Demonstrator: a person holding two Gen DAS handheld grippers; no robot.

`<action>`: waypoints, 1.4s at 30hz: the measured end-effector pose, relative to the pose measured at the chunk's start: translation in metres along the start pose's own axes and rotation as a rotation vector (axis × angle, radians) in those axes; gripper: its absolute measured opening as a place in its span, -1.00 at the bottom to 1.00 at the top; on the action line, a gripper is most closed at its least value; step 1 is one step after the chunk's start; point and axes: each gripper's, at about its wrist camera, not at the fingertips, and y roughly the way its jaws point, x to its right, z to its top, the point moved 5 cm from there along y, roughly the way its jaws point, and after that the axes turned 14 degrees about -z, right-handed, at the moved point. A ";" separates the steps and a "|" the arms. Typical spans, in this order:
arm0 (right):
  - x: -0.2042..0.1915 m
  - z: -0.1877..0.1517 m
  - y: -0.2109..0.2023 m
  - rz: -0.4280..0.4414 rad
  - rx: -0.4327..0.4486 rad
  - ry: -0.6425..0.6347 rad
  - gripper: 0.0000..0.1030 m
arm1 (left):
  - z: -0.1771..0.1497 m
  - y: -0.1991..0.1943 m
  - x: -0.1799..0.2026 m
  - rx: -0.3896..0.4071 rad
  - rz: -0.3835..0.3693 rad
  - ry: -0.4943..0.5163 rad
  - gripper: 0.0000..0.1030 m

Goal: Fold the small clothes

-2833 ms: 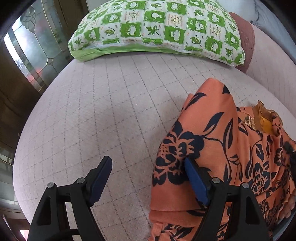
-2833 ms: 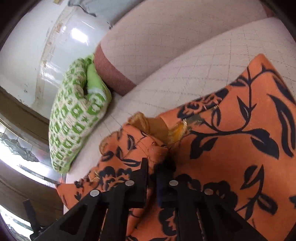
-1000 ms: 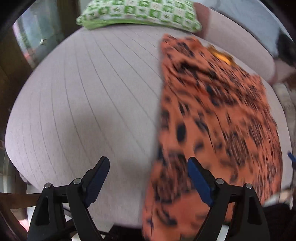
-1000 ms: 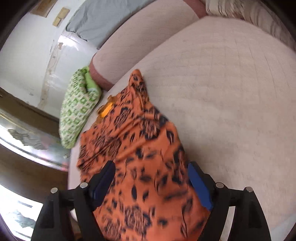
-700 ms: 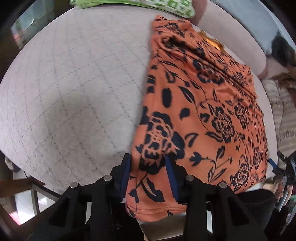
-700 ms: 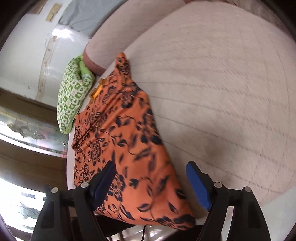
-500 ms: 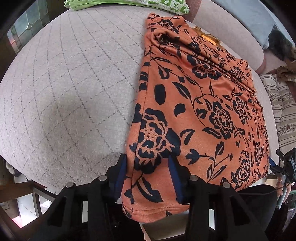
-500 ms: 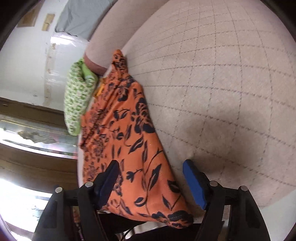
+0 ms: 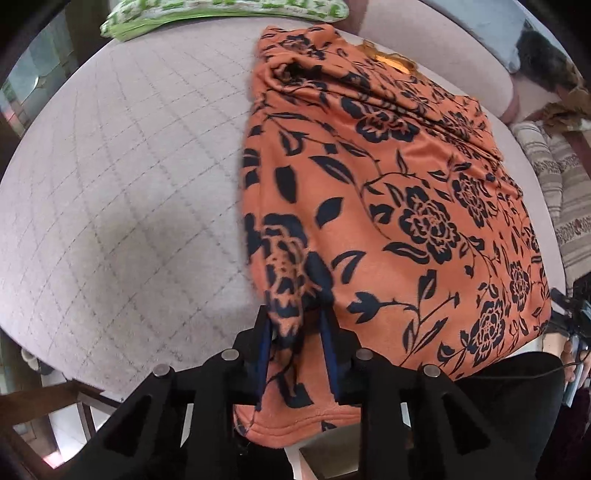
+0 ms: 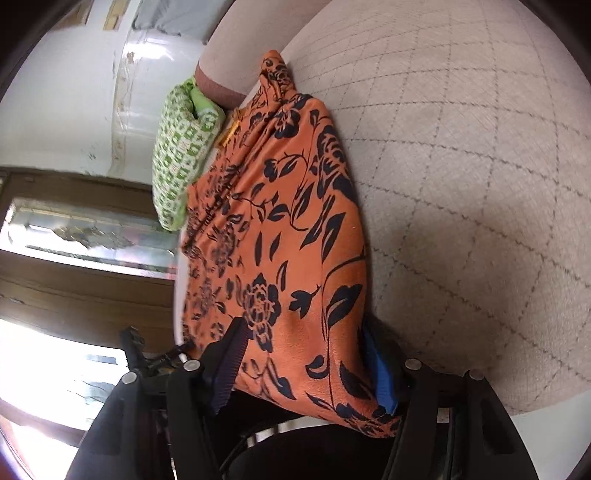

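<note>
Left tool (image 9: pixel 295 325) pinches fleecy floral garment (image 9: pixel 388 206) — bunched.

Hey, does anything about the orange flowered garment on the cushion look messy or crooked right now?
Yes. The orange garment lies mostly flat on the quilted cushion, but its far end by the green pillow is bunched and wrinkled, and its near hem hangs over the cushion's front edge.
</note>
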 end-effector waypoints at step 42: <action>-0.123 0.269 0.039 -0.035 0.437 0.104 0.39 | 0.197 -0.056 -0.057 0.659 0.051 -0.484 -0.12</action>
